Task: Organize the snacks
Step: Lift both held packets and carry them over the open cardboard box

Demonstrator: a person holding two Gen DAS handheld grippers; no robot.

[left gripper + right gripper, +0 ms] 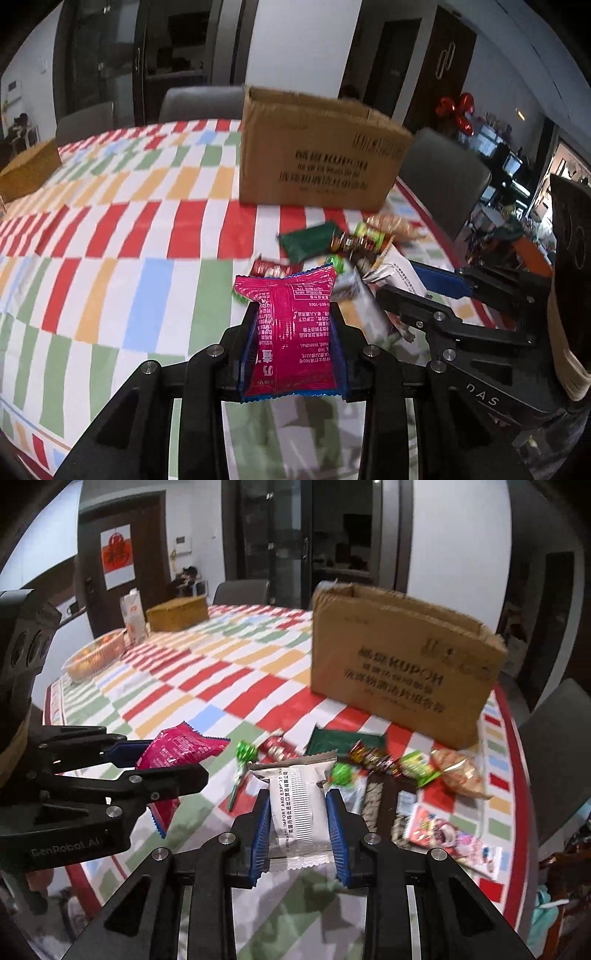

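Checkered counter (192, 686) holds a snack pile (373, 764) just before the cardboard box (402, 672), left tool (293, 332) pinching pink packet (291, 332), right tool (298, 812) pinching white packet (299, 805), most sorting seemingly left.

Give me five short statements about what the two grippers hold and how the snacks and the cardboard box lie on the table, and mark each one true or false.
1. The left gripper is shut on a pink snack packet. True.
2. The right gripper is open, with nothing in it. False: it is shut on a white snack packet.
3. The cardboard box stands on the table beyond the loose snacks. True.
4. The dark green packet is inside the cardboard box. False: it lies on the tablecloth in front of the box.
5. The tablecloth is plain white. False: it is checked in red, green, orange and blue.
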